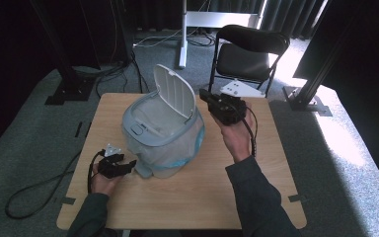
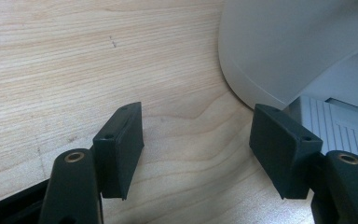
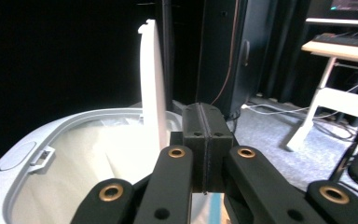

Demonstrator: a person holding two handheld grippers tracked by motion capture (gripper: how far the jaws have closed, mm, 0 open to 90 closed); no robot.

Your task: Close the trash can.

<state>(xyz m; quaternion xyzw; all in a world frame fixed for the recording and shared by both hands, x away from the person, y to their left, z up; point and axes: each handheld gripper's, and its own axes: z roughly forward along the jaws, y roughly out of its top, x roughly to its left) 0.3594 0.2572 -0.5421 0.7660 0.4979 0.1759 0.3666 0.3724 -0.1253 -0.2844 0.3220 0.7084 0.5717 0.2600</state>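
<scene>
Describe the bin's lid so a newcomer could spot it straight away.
On the wooden table stands a grey bin lined with a clear bag. Its lid rises from the bin's far rim, hinged open and nearly upright: a pale rounded flap, the tallest thing on the table.

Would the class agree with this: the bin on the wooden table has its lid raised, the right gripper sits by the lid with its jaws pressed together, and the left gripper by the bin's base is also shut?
Not quite. The left gripper is open: the left gripper view shows its jaws standing wide apart over the table with nothing between them. The bin, its raised lid and the shut right gripper are as stated.
</scene>
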